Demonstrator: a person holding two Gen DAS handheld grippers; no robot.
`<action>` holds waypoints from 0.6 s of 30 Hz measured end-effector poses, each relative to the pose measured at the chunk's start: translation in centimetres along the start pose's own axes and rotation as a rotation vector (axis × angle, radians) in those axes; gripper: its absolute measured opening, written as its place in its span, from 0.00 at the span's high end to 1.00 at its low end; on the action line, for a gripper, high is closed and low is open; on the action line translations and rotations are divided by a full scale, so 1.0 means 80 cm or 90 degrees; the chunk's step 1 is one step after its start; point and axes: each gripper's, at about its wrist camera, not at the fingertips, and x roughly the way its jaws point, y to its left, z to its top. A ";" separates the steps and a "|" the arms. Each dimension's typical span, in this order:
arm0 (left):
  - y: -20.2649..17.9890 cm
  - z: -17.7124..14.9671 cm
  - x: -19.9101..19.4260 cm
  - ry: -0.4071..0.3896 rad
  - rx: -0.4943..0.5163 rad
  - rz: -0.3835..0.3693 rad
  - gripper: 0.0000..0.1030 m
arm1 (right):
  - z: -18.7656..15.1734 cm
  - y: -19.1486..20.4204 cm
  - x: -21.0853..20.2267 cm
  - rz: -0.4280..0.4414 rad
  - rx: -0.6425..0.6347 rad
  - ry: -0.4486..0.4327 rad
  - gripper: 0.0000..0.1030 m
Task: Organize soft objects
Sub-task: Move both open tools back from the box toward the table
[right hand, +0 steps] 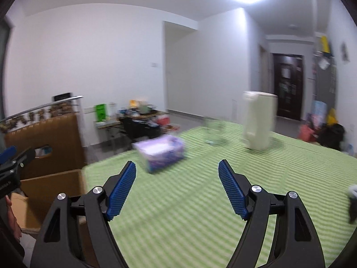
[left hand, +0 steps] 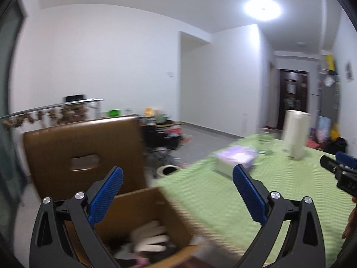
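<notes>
From the left wrist camera, I saw my left claw [left hand: 177, 178] spread wide and empty, held above the near corner of the worktop [left hand: 279, 189] and the open cardboard box [left hand: 156, 212] beside it. Blurred pale and dark soft items [left hand: 149, 241] lay inside the box. A purple tissue pack [left hand: 236, 158] and a cream jug [left hand: 295, 134] stood farther along the green cloth.

From the right wrist camera, my right claw [right hand: 177, 174] was likewise released, gripping nothing, over the green cloth. A small grey item [right hand: 352, 203] lay at the right edge, too blurred to identify. The left claw showed at the far left above the box.
</notes>
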 end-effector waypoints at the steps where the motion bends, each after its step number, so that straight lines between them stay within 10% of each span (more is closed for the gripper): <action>1: -0.017 0.001 0.001 0.001 0.003 -0.022 0.07 | -0.003 -0.023 -0.011 -0.024 0.010 0.005 0.29; 18: -0.336 0.018 -0.034 0.003 0.065 -0.342 0.07 | -0.060 -0.317 -0.225 -0.375 0.138 0.028 0.28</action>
